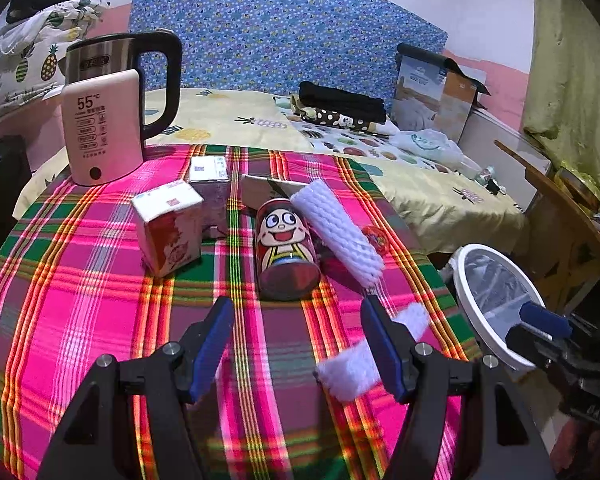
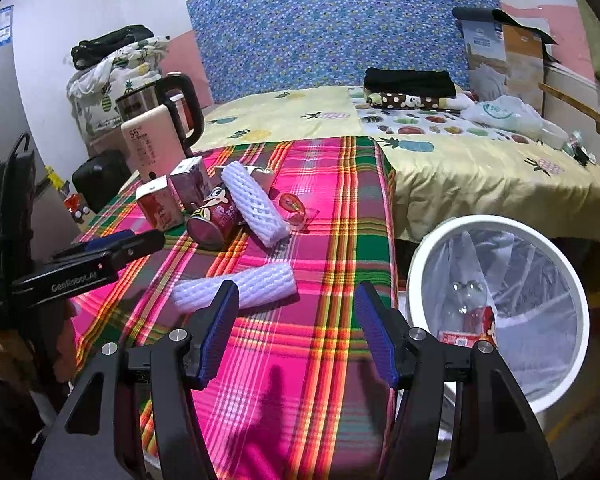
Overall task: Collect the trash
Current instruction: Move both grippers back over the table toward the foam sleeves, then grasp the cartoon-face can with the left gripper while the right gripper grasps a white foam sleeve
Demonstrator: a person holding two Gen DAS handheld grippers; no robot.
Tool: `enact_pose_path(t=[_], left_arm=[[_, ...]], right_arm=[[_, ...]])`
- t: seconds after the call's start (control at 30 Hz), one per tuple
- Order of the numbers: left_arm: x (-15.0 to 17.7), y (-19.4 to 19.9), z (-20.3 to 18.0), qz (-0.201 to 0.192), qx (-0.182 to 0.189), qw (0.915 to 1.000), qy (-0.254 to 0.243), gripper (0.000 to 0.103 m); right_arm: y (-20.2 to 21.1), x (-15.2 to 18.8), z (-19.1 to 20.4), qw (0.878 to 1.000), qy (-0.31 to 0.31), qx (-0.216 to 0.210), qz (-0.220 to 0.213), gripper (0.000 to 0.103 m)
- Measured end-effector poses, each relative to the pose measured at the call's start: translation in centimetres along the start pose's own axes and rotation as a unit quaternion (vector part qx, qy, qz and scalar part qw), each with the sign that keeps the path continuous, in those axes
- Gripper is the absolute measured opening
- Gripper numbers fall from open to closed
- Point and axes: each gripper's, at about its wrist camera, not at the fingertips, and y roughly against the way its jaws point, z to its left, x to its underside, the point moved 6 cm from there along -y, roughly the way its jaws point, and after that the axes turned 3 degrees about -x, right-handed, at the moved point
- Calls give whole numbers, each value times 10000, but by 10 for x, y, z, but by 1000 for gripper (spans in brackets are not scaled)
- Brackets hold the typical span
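A bed with a yellow fruit-print sheet runs behind the tabletop, which wears a pink, green and orange plaid cloth. Beside the tabletop's right edge stands a white trash bin lined with a clear bag; inside lie a clear plastic bottle and a red carton, their print too small to read.

At the tabletop's far left corner a steel kettle stands behind a pale pink box printed "55°C"; the smaller lines beneath are illegible. Near them sit two small cartons, their labels blurred. A red can with a cartoon face lies on its side, touching a white foam net sleeve that leans across it. A second foam net sleeve lies alone nearer the front, partly hidden by fingers in both views.

The left gripper hovers over the cloth, jaws spread, nothing between them; its side reads "GenRobot.AI". The right gripper hangs near the bin, jaws spread wide and empty.

A small red wrapper lies behind the leaning sleeve, its print unreadable.
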Motion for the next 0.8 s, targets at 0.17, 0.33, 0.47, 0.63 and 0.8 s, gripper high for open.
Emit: enact_pose_path(t=[0.17, 0.33, 0.47, 0.63, 0.8], left_arm=[[-10, -25, -2, 137, -41, 9999, 20, 68], [-15, -49, -5, 251, -96, 9996, 11, 68], [-18, -65, -1, 338, -172, 9992, 126, 68], [-16, -70, 3, 403, -202, 9989, 138, 53], [-6, -51, 10, 388, -182, 9991, -25, 53]], right_arm=[[-10, -7, 0, 10000, 29, 6, 7, 61], [-18, -14, -3, 10000, 33, 1, 33, 61], [-25, -17, -3, 10000, 38, -11, 66, 61], [-35, -18, -1, 9998, 53, -68, 152, 61], [-41, -22, 5, 9995, 124, -174, 216, 61]])
